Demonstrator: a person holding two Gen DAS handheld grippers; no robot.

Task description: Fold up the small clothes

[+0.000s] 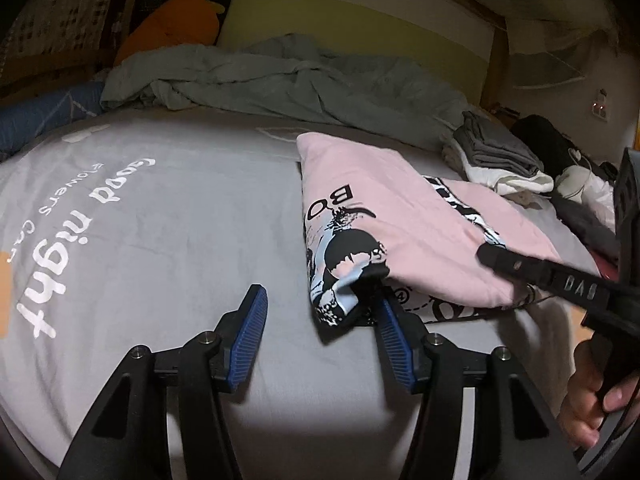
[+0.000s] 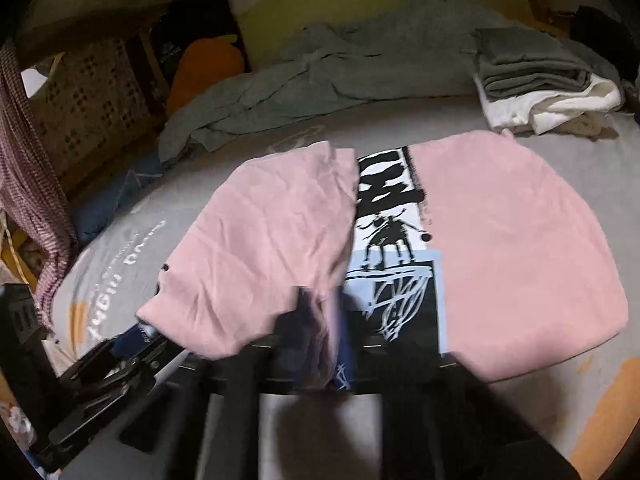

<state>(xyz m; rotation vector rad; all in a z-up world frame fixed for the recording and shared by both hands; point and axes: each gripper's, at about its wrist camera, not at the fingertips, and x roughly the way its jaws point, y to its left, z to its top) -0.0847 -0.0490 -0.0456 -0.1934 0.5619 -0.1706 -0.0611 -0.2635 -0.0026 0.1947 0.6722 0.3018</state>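
Note:
A pink T-shirt [image 2: 512, 248] with a black, white and blue print lies on the grey bedsheet [image 1: 160, 220], both sides folded in over the print. My right gripper [image 2: 320, 320] is blurred at the shirt's near hem, shut on a pinch of pink cloth. In the left wrist view it comes in from the right as a black finger [image 1: 520, 270] lying on the pink T-shirt [image 1: 400, 216], with a hand [image 1: 588, 404] behind it. My left gripper [image 1: 320, 296] is open; the shirt's printed corner rests against its right blue pad [image 1: 394, 344], and bare sheet shows between the pads.
A crumpled grey-green blanket [image 1: 280, 76] lies across the back of the bed. A folded stack of grey and white clothes [image 1: 496, 160] sits at the far right. An orange cushion [image 1: 176, 24] and a lattice basket [image 2: 88, 100] stand beyond the bed's left side.

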